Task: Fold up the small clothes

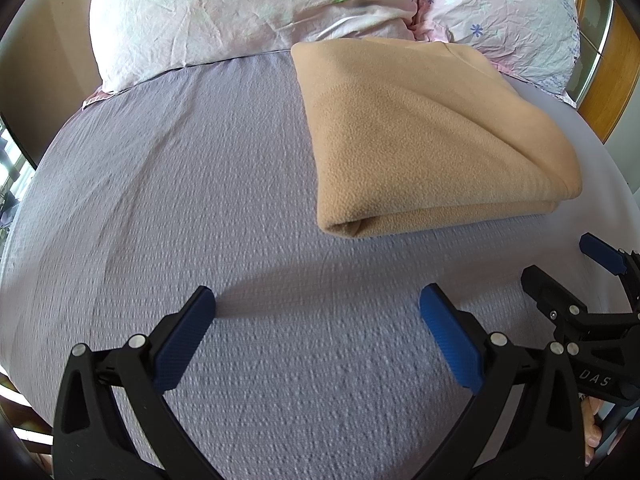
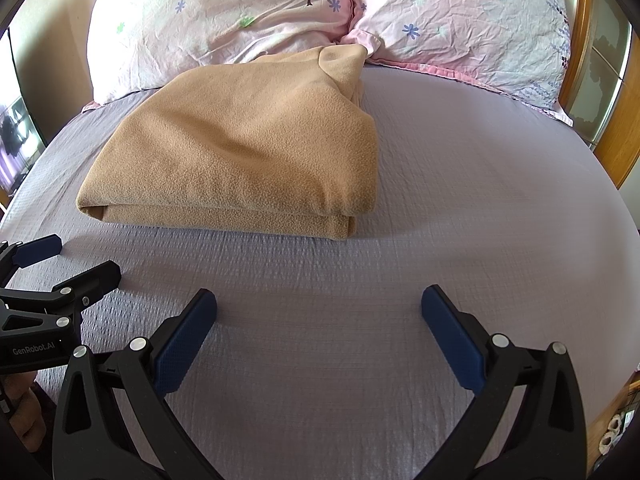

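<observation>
Left gripper (image 1: 318,312), right gripper (image 2: 319,310): black plastic frames, ribbed blue pads (image 1: 180,344), silver pivot screws; white "DAS" and "GenRobot.AI" lettering; bare skin at frame edges.

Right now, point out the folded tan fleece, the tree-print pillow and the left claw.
folded tan fleece (image 2: 240,152): right wrist view, middle of its top layer.
tree-print pillow (image 2: 224,20): right wrist view, its front face.
left claw (image 1: 318,320): left wrist view, midway between fingertips.

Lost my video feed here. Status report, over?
Left gripper open, empty, above the sheet. Right gripper open, empty, alongside. Tan fleece garment lies folded on the bed sheet by the pillows. Nothing in the way.
</observation>
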Demonstrator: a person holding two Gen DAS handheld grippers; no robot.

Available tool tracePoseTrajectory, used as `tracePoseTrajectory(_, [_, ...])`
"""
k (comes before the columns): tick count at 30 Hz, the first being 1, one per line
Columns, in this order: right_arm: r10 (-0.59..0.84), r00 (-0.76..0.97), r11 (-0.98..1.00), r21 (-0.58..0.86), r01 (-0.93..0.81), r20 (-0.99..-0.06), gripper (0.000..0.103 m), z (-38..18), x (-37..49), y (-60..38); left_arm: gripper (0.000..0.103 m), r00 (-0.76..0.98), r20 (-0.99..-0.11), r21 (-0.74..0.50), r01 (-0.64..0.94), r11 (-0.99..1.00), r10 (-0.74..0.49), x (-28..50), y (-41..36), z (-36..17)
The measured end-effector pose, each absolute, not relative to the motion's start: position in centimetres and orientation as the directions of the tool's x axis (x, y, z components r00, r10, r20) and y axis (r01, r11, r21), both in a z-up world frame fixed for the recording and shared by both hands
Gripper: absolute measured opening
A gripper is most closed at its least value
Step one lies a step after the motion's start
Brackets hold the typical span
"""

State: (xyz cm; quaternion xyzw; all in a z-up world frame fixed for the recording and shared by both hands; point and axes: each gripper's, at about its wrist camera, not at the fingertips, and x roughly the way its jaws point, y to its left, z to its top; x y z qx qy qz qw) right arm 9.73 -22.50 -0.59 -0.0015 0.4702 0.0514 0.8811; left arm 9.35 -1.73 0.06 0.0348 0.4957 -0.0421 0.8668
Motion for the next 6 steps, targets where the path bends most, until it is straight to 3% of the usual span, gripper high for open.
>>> tracePoseTrajectory(6, [0.086, 0.554, 0.995, 0.046, -0.087, -0.828, 0.102, -0.62, 9.74, -22.43, 0.101, 0.510, -0.859, 0.021, 0.105, 0.994, -0.036, 9.15, -1.81, 0.03])
